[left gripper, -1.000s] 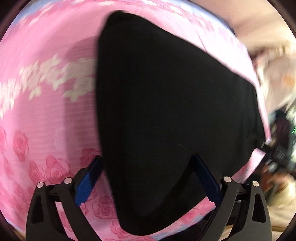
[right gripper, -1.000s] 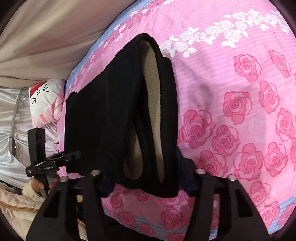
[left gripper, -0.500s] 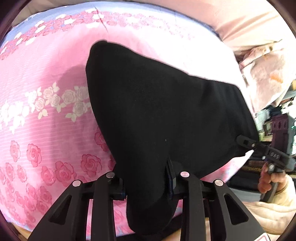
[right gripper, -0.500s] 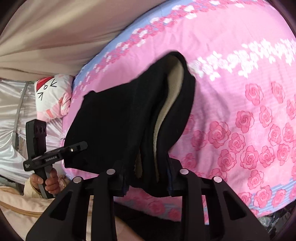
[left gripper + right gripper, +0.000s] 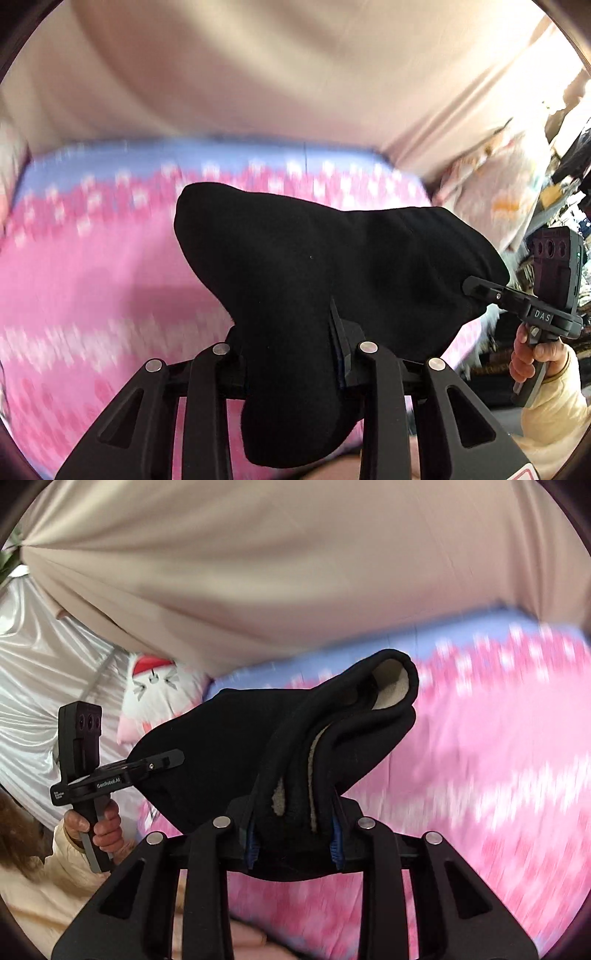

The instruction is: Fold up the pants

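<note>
I have the black pants (image 5: 332,266) pinched at two ends and lifted clear of the bed (image 5: 92,280), which lies below and beyond them, pink with a rose print and a blue border. My left tool (image 5: 291,354) is clamped on one bunched end of the pants; the cloth spills out under its fingers and hangs toward the camera. My right tool (image 5: 295,834) is clamped on the other end, where I can see several stacked layers and the pale fleece lining (image 5: 391,686) showing at the open edge, so I judge this to be the waistband or a doubled-over cuff end, though I cannot say which.

In the left wrist view the right tool's tip bites into the far right corner of the pants; in the right wrist view the left tool's tip does the same at the far left corner. Holding both ends at similar height keeps the pants stretched between them as one span, which I think is meant to let the layers hang even before they go back on the bed for the next fold.

Beyond the bed hangs a beige curtain (image 5: 295,572), and a cat-face pillow (image 5: 155,690) sits at the bed's far left corner beside a shiny white drape (image 5: 48,664). The bedspread is blurred, so its detail is unclear.
</note>
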A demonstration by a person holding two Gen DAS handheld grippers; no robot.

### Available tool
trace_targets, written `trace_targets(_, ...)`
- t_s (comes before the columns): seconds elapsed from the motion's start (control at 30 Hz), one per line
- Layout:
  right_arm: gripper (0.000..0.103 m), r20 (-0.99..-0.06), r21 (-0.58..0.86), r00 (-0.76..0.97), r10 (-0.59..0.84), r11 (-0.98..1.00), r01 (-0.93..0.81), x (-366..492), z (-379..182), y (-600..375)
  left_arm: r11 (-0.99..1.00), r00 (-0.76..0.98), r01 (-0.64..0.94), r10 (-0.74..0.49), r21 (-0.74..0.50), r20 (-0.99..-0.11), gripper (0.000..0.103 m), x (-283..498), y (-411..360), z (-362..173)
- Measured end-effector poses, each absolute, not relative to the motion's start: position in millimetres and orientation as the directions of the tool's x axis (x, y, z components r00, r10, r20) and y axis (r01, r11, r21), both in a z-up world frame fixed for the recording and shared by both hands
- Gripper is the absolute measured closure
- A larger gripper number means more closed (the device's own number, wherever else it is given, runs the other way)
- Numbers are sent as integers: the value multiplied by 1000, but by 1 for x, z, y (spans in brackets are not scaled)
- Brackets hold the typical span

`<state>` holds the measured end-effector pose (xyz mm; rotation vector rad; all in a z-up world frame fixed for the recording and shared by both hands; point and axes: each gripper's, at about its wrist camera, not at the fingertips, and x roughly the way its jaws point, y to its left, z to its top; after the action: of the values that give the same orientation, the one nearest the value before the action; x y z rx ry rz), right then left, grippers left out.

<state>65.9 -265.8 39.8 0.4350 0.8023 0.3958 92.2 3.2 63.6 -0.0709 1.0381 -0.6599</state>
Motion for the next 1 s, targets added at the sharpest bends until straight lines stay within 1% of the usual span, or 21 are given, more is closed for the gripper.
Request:
trace_targets(0.1, 75, -574, 489, 668, 474, 853, -185, 110, 38, -272, 812, 418, 494, -535, -311, -734, 76, 119, -6, 80)
trace_targets(0.2, 75, -592, 471, 671, 446, 867, -160, 158, 8, -276, 838, 487, 480, -501, -260, -715, 76, 155, -14, 74)
trace_targets(0.3, 75, -641, 480, 638, 427, 871, -101, 208, -55, -284, 868, 507, 442, -449, -225, -736, 76, 204, -34, 29)
trace_targets(0.33, 75, -663, 495, 615, 426, 866, -66, 226, -86, -287, 872, 501, 436, -441, -223, -745, 76, 213, -36, 13)
trace_targets(0.37, 74, -683, 501, 590, 431, 864, -51, 238, -116, -288, 883, 485, 411, -423, -228, -766, 76, 233, -42, -20)
trace_targets(0.4, 72, -713, 489, 564, 417, 872, -26, 248, -143, -288, 889, 468, 396, -411, -231, -782, 76, 245, -43, -43)
trace_targets(0.43, 67, -727, 501, 546, 415, 865, 10, 252, -178, -296, 900, 442, 368, -391, -234, -807, 75, 259, -46, -79)
trace_targets(0.47, 54, -696, 559, 553, 457, 829, 18, 249, -193, -304, 910, 417, 346, -365, -226, -832, 73, 268, -47, -109)
trace_targets(0.5, 44, -675, 596, 560, 479, 802, 32, 245, -200, -311, 918, 407, 331, -346, -216, -846, 72, 270, -46, -132)
trace_targets(0.53, 44, -649, 640, 571, 503, 767, 52, 237, -205, -322, 919, 443, 334, -348, -208, -826, 62, 266, -42, -145)
trace_targets(0.57, 43, -638, 657, 581, 506, 751, 68, 228, -205, -329, 915, 484, 348, -363, -206, -796, 57, 258, -36, -147)
trace_targets(0.63, 42, -649, 650, 594, 475, 752, 109, 205, -194, -341, 902, 474, 360, -395, -237, -787, 54, 249, -24, -146)
trace_targets(0.7, 41, -682, 590, 611, 402, 796, 135, 187, -173, -344, 895, 463, 364, -413, -257, -784, 53, 239, -6, -136)
trace_targets(0.77, 41, -699, 491, 647, 306, 863, 122, 169, -136, -342, 912, 486, 357, -368, -204, -793, 53, 228, 8, -118)
trace_targets(0.83, 41, -698, 419, 678, 231, 899, 125, 164, -106, -336, 936, 550, 337, -283, -101, -786, 53, 218, 26, -90)
trace_targets(0.87, 44, -687, 394, 694, 213, 912, 110, 165, -93, -329, 945, 571, 320, -249, -68, -782, 54, 214, 30, -77)
trace_targets(0.9, 54, -683, 383, 697, 218, 920, 87, 169, -87, -322, 955, 597, 296, -211, -32, -774, 54, 214, 33, -61)
trace_targets(0.93, 57, -695, 343, 685, 218, 938, 49, 180, -82, -305, 958, 617, 286, -184, 1, -766, 54, 216, 31, -48)
trace_targets(1.0, 73, -719, 273, 659, 220, 962, -24, 198, -91, -278, 958, 643, 283, -146, 56, -752, 54, 223, 14, -37)
